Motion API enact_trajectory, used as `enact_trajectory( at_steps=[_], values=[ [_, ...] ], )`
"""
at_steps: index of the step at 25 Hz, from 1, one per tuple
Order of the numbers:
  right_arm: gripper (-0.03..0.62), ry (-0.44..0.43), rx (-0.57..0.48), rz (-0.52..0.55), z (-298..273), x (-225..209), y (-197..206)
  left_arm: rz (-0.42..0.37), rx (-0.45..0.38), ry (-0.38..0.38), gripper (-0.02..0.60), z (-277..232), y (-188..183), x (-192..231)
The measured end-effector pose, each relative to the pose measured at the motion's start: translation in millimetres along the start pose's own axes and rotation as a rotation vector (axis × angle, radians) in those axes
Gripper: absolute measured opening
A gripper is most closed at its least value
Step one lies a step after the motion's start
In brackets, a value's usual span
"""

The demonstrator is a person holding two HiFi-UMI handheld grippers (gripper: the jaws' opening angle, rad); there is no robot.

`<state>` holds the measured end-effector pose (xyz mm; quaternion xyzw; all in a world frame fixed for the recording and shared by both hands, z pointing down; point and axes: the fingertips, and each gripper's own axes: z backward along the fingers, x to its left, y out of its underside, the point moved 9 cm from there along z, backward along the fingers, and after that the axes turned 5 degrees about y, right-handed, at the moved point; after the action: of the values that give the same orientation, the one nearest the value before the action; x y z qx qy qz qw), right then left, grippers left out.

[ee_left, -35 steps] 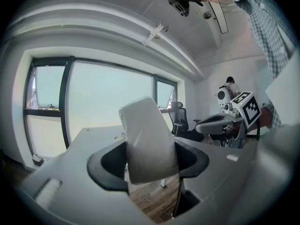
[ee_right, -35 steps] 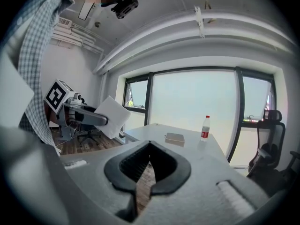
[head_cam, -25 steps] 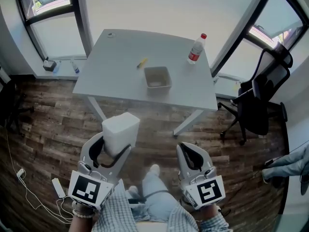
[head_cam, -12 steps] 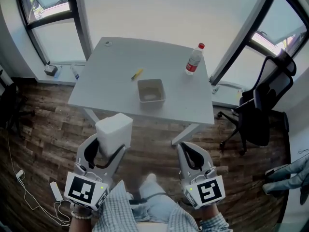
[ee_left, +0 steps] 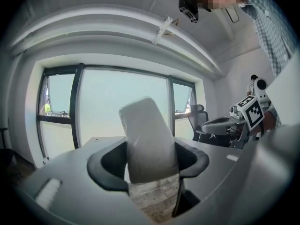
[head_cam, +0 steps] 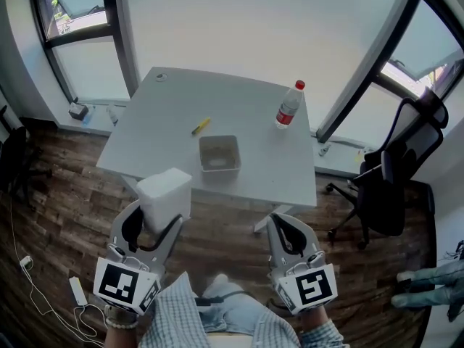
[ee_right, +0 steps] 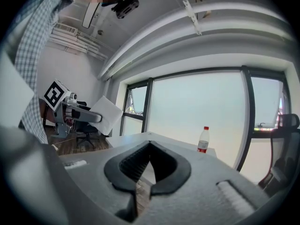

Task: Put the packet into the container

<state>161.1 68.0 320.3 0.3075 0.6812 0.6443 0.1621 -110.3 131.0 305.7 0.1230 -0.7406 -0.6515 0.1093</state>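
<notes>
The left gripper (head_cam: pixel 154 222) is gripping the packet (head_cam: pixel 165 191): in the left gripper view its jaws are pressing on either side of the packet (ee_left: pixel 145 135), which is standing up out of the gripper (ee_left: pixel 150 161) with its white top well clear of the pads. The right gripper (head_cam: pixel 288 230) is carrying nothing; in the right gripper view its jaws are meeting at the tips around bare air (ee_right: pixel 149 144). Both grippers are hanging over the wooden floor (head_cam: pixel 65 216), short of the table (head_cam: pixel 167 122), so the packet is in the air and well apart from the container (head_cam: pixel 237 154). The container is sitting open near the middle of the table, and it is looking empty as far as the head view shows. A small yellow thing (head_cam: pixel 201 126) is lying just to its left, and a bottle (head_cam: pixel 288 107) is standing further back to its right. The pickup is looking finished, then, and most of the task is remaining: carrying the packet across to the table, bringing it over the container's mouth, lowering it in and letting go. Nothing is blocking the way to the container from this side.
</notes>
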Motion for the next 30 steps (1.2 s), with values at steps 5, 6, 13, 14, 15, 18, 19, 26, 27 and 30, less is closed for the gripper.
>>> enact_trajectory(
  at_steps=[5,6,13,14,15,18,19,26,27,30],
  values=[
    [0.002,-0.005,-0.002,0.009,-3.4,-18.5,4.3,0.004,-0.015,-0.005,0.278,-17.3,-0.5,-7.8],
    [0.002,-0.004,-0.004,0.009,-4.6,-22.4,5.1,0.004,-0.018,-0.006,0.278,-20.1,-1.1,-9.2],
    [0.002,-0.006,-0.007,-0.011,-5.6,-35.0,10.7,-0.002,-0.01,-0.017,0.278,-28.3,-0.7,-19.2],
    [0.002,-0.006,-0.006,-0.014,-4.8,-35.4,11.7,-0.003,-0.008,-0.019,0.278,-28.2,-0.6,-20.2],
    [0.002,-0.006,-0.004,-0.016,-3.8,-35.7,12.4,-0.002,-0.007,-0.023,0.278,-27.9,-0.5,-21.0],
    [0.002,-0.005,-0.003,-0.019,-1.7,-37.1,12.2,0.003,-0.005,-0.038,0.278,-27.7,-0.4,-21.7],
    [0.002,-0.004,-0.003,-0.019,-0.6,-37.9,12.4,0.008,-0.004,-0.04,0.278,-27.9,0.0,-22.2],
    [0.002,0.027,0.005,-0.032,6.5,-45.6,18.0,0.009,-0.001,-0.021,0.278,-36.0,0.0,-26.7],
    [0.002,0.031,0.008,-0.034,6.2,-46.5,18.6,0.01,0.001,-0.015,0.278,-38.2,-0.1,-26.7],
    [0.002,0.042,0.019,-0.042,2.7,-48.5,20.9,0.021,0.006,0.001,0.278,-45.3,0.8,-25.0]
  ],
)
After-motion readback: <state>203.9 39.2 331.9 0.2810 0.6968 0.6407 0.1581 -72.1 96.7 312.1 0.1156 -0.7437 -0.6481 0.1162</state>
